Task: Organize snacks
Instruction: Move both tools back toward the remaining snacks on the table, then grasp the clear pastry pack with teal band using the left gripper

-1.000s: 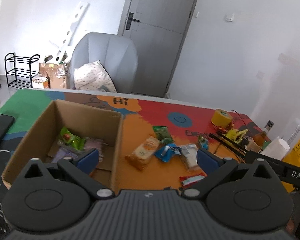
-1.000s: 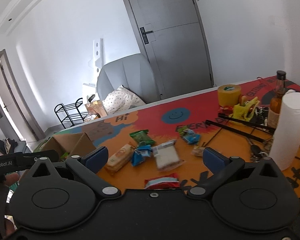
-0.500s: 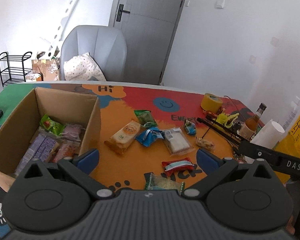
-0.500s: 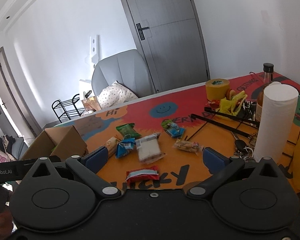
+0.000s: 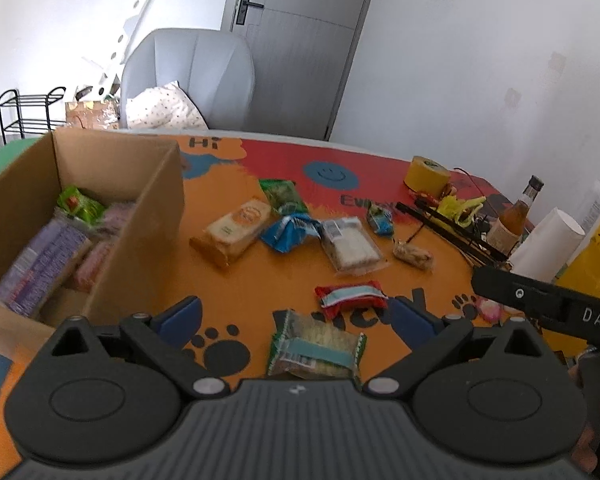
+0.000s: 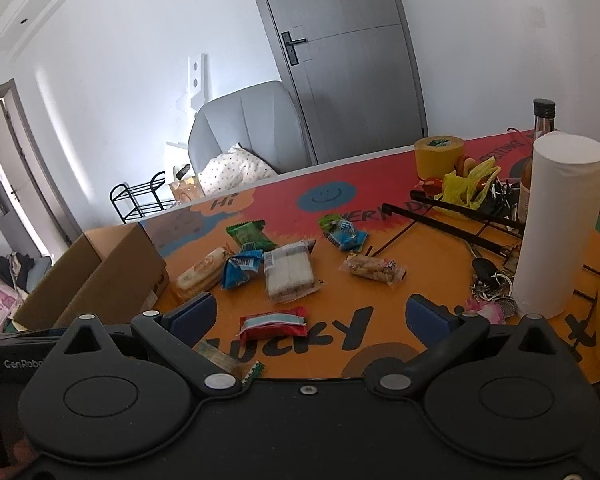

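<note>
L gripper [image 5: 294, 316] has fingers wide apart, empty. Green wafer pack [image 5: 316, 350] lies bottom centre of frame, between the tips, long axis crosswise. R gripper [image 6: 308, 314] also spread, nearer red pack [image 6: 272, 322]. Box [image 5: 140, 216] upper left.

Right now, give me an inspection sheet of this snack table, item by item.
Surface: colourful printed orange table mat, paw prints and lettering.
Job's things: brown cardboard box holding several packets; loose snack packets outside it, including red wrapper and green-edged cracker packet.
Clutter: yellow tape roll, white paper towel roll, glass bottle, keys.
Grippers: left gripper open, empty; right gripper open, empty.
Cables: nothing seen for certain.
Surroundings: grey armchair, grey door, black rack.
</note>
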### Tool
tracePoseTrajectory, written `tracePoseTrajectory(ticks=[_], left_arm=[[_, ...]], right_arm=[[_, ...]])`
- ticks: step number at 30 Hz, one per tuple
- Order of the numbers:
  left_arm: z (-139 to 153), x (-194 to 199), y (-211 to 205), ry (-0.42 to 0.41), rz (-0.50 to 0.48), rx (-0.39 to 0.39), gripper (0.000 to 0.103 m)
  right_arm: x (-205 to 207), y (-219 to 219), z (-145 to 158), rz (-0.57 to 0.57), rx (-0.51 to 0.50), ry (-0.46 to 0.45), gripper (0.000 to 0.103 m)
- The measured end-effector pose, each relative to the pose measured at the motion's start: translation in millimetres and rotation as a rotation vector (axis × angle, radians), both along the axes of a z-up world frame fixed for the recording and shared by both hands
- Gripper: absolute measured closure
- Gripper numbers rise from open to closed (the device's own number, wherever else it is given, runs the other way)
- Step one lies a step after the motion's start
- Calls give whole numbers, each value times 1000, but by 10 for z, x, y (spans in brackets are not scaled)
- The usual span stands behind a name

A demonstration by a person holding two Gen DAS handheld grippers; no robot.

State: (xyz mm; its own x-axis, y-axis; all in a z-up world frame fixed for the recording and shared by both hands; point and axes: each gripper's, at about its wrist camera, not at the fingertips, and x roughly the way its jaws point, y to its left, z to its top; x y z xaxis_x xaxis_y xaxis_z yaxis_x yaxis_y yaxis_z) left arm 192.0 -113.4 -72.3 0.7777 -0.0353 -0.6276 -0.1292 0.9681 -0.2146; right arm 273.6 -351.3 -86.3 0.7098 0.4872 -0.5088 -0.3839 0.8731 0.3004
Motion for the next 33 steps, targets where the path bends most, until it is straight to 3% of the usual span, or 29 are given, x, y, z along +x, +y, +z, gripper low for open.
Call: tracePoseTrajectory(ticks=[18,23,30,33], left_arm=[[-506,259,-124,86,5,30,5],[-604,307,-204,102,-31,36,5],[-674,351,-338,97,-46,151,19],[-667,351,-354,91,-61,153,29]], right_arm=[[141,81,-372,56,-23,73,0],[192,83,-442,51,-14,100,0],[242,63,-500,40,-12,119,0],[263,65,-514,40,-14,125,0]])
